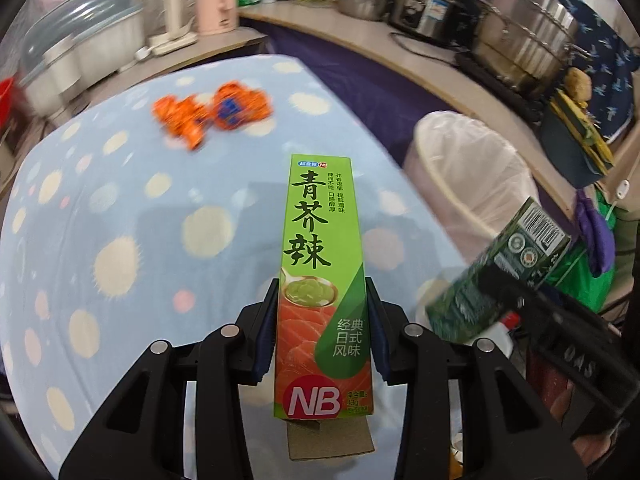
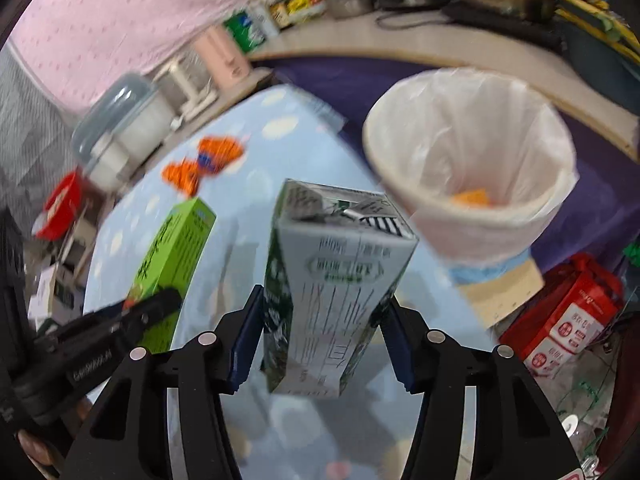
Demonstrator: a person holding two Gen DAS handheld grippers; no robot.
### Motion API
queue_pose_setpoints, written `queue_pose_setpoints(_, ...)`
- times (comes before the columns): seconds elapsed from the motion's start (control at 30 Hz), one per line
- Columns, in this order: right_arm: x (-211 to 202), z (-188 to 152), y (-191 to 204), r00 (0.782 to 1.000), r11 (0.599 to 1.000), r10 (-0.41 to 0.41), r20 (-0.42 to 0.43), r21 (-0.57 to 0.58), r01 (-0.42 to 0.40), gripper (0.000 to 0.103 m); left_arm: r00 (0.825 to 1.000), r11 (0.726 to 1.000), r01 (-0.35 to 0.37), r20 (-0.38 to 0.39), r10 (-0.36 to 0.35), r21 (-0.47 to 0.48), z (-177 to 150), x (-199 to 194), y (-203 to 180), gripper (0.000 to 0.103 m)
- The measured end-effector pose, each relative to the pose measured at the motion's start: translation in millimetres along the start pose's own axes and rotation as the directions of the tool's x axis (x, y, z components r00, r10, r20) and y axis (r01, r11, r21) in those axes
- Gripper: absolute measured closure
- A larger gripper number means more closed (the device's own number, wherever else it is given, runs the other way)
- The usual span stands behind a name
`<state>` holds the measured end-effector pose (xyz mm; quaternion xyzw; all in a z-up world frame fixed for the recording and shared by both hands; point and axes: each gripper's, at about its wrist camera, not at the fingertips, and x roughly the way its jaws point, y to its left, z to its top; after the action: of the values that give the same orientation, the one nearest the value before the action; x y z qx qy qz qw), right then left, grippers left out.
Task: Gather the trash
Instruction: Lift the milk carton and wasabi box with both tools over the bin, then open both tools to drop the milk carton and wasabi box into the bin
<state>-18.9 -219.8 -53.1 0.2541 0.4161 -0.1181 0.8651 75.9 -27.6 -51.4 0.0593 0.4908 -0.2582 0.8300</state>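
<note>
My left gripper (image 1: 322, 300) is shut on a long green wasabi box (image 1: 320, 248) and holds it above the blue spotted table (image 1: 120, 220). The box also shows in the right wrist view (image 2: 176, 256). My right gripper (image 2: 324, 312) is shut on a green and white milk carton (image 2: 332, 280), held above the table edge, short of the white-lined trash bin (image 2: 472, 152). The carton shows in the left wrist view (image 1: 500, 268), below the bin (image 1: 468, 176). Orange wrappers (image 1: 212, 114) lie on the table's far side. An orange scrap (image 2: 472, 197) lies in the bin.
A counter (image 1: 400, 44) behind the table holds steel pots (image 1: 528, 32), a rice cooker, bottles and a pink kettle (image 1: 216, 0). A covered plastic container (image 2: 120, 128) stands at the left. Red and white packages (image 2: 568, 312) sit on the floor at the right.
</note>
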Motion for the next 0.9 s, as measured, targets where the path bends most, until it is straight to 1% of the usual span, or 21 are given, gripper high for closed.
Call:
queue_pose_setpoints(0.07, -9, 22, -18, 0.998, 1.000, -0.023, 0.067, 0.021, 0.022, 0.051, 0.999, 0.999, 0.034, 0.019, -0.035, 0.036, 16, 1, -22, 0.065)
queue_pose_setpoints(0.13, -17, 41, -33, 0.990, 0.998, -0.052, 0.135, 0.027, 0.049, 0.051, 0.997, 0.995, 0.069, 0.033, -0.071, 0.065, 32, 3, -44, 0.065)
queue_pose_setpoints(0.23, -21, 69, -56, 0.977, 0.996, -0.075, 0.199, 0.055, 0.065, 0.051, 0.991, 0.987, 0.123, 0.045, -0.129, 0.107, 54, 11, -74, 0.065)
queue_pose_setpoints(0.3, -19, 85, -67, 0.970, 0.995, -0.090, 0.224, 0.068, 0.076, 0.051, 0.988, 0.981, 0.135, 0.060, -0.144, 0.142, 68, 17, -94, 0.065)
queue_pose_setpoints(0.4, -14, 104, -82, 0.965, 0.993, -0.100, 0.243, 0.085, 0.081, 0.052, 0.982, 0.972, 0.157, 0.075, -0.173, 0.177, 84, 27, -119, 0.065)
queue_pose_setpoints(0.5, -5, 117, -91, 0.962, 0.991, -0.117, 0.248, 0.094, 0.097, 0.052, 0.981, 0.966, 0.165, 0.071, -0.182, 0.200, 95, 42, -137, 0.065)
queue_pose_setpoints(0.6, 3, 123, -101, 0.961, 0.988, -0.130, 0.243, 0.111, 0.105, 0.052, 0.982, 0.964, 0.161, 0.063, -0.178, 0.210, 101, 59, -146, 0.065)
queue_pose_setpoints(0.73, 9, 127, -107, 0.958, 0.986, -0.144, 0.247, 0.121, 0.117, 0.052, 0.983, 0.965, 0.172, 0.031, -0.181, 0.197, 104, 75, -150, 0.065)
queue_pose_setpoints(0.8, 7, 126, -106, 0.950, 0.984, -0.161, 0.266, 0.120, 0.133, 0.050, 0.983, 0.966, 0.170, 0.033, -0.179, 0.195, 105, 77, -152, 0.065)
queue_pose_setpoints(0.87, 4, 128, -105, 0.944, 0.982, -0.174, 0.280, 0.122, 0.145, 0.044, 0.984, 0.968, 0.164, 0.042, -0.174, 0.190, 107, 78, -152, 0.063)
queue_pose_setpoints(0.9, 3, 129, -105, 0.942, 0.982, -0.173, 0.286, 0.125, 0.142, 0.043, 0.984, 0.969, 0.162, 0.045, -0.173, 0.187, 108, 78, -152, 0.061)
